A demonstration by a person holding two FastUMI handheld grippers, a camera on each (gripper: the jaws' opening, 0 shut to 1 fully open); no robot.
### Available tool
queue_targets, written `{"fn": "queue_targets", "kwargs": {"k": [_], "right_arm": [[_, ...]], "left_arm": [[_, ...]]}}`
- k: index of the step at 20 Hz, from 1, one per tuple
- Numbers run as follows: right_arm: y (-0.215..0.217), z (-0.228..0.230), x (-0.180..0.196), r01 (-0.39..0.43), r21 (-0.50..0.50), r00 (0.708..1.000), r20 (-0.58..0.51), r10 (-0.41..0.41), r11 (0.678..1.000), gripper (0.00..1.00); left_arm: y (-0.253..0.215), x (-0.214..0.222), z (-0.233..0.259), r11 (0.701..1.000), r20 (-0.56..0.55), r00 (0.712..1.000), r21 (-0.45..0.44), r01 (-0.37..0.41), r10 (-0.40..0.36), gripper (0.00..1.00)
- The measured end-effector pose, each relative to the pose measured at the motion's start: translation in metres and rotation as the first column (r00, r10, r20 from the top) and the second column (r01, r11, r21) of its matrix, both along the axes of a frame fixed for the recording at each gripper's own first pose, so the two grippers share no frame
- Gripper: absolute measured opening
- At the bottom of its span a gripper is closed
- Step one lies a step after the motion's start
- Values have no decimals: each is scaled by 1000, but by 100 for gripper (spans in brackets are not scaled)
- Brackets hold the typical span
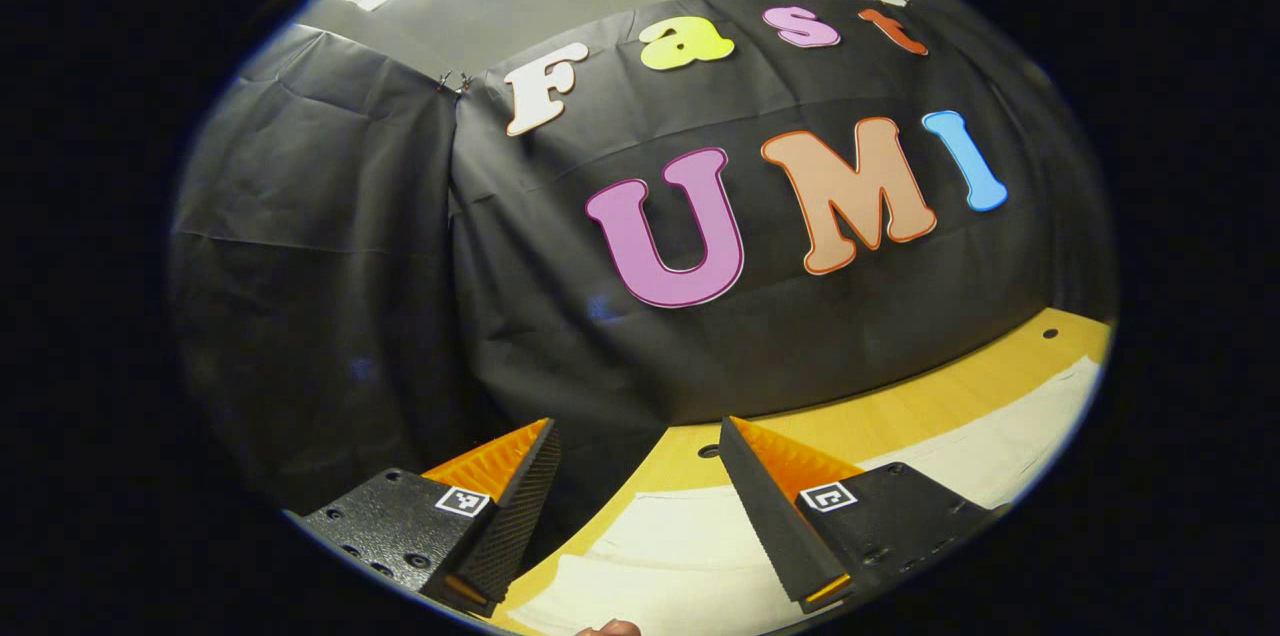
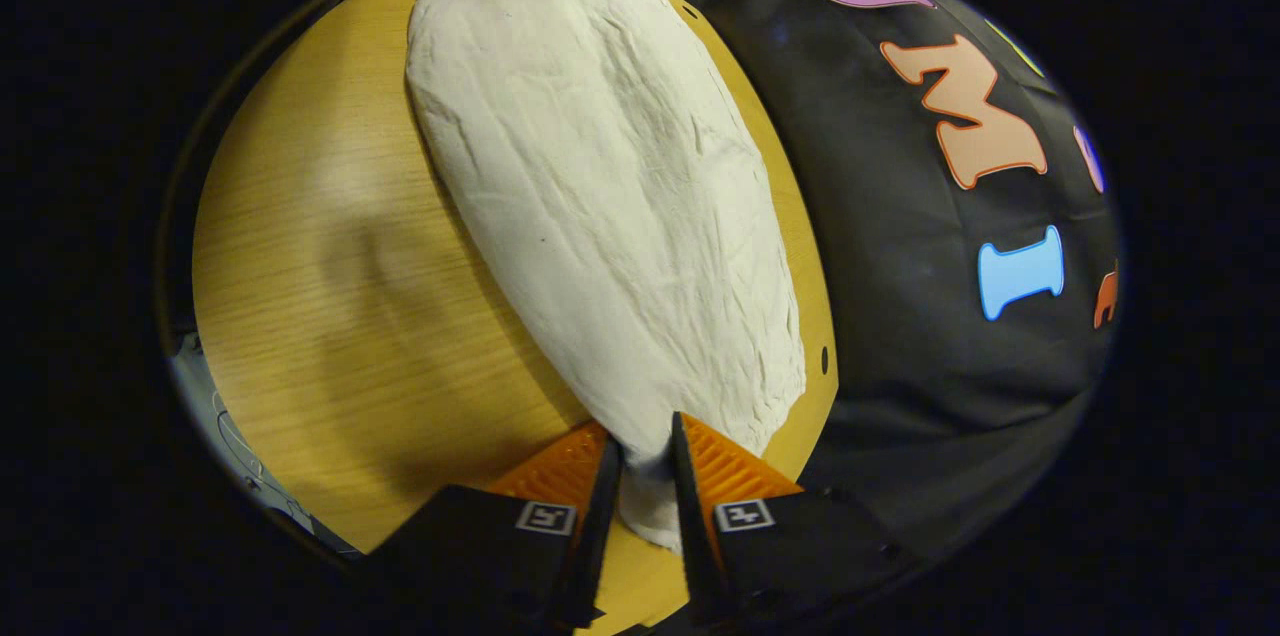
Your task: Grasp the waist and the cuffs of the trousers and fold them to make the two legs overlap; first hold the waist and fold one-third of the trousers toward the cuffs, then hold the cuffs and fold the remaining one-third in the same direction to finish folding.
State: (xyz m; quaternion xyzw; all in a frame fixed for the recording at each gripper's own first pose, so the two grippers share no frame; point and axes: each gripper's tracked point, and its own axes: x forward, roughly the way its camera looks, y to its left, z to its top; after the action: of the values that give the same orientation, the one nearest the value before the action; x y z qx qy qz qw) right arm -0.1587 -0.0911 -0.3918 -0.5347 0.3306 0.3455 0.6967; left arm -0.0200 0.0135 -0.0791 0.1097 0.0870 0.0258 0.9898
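The right claw (image 2: 645,461) is pinching one end of the white trousers (image 2: 600,186) on the bench (image 2: 330,296); the left claw (image 1: 635,506) is hanging wide, empty. A fold is probably starting; the left needs a grip.

The right gripper (image 2: 646,461) seemingly pinches the white trousers' (image 2: 610,206) near end on the wooden table (image 2: 330,316).

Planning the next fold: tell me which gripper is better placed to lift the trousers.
Right. The right gripper is closed on the end of the white trousers; the left gripper hangs open above the table, gripping nothing.
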Motion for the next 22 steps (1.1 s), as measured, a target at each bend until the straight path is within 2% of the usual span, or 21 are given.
{"fn": "queue_targets", "kwargs": {"k": [1,2,3,4,6,9,10,12,15,16,17,19,21,22], "right_arm": [[2,0,-3,-6,-6,1000,3,7,1000,22],[2,0,-1,-10,-12,1000,16,10,1000,17],[4,7,-3,5,-12,1000,24,-5,1000,6],[0,-3,2,26,0,1000,17,-26,1000,11],[-1,-2,1,59,14,998,4,-59,998,11],[1,-2,2,28,-2,999,30,-28,1000,11],[0,-2,2,21,-8,999,37,-21,1000,7],[0,-2,2,25,-9,999,37,-24,1000,11],[1,-2,2,26,-10,999,31,-26,1000,8],[1,-2,2,22,-13,999,33,-22,1000,11],[1,-2,2,18,-17,999,36,-17,1000,7],[0,-3,2,14,-23,999,40,-13,1000,11],[1,-3,2,21,-21,999,40,-20,1000,7],[1,-2,3,23,-20,999,41,-22,1000,11]], "left_arm": [[2,-2,-5,1000,-12,1000,9,2,-2,96],[4,-4,-10,1000,-24,1000,17,4,-3,96],[6,-6,-14,1000,-35,999,24,5,-4,96],[9,-9,-20,999,-48,999,35,8,-6,96],[18,-14,-33,996,-78,997,82,20,-13,96],[32,-28,-58,983,-145,989,172,68,-43,96],[38,-34,-67,976,-169,984,200,84,-50,96],[45,-47,-85,963,-222,973,243,120,-65,96],[49,-64,-117,933,-312,945,301,197,-99,96],[50,-74,-133,920,-344,932,318,227,-111,96],[51,-82,-145,908,-372,920,332,256,-123,96],[53,-101,-164,887,-425,894,346,307,-144,96],[54,-111,-177,862,-469,867,354,362,-171,97],[57,-116,-187,844,-493,851,368,391,-179,96]]}}
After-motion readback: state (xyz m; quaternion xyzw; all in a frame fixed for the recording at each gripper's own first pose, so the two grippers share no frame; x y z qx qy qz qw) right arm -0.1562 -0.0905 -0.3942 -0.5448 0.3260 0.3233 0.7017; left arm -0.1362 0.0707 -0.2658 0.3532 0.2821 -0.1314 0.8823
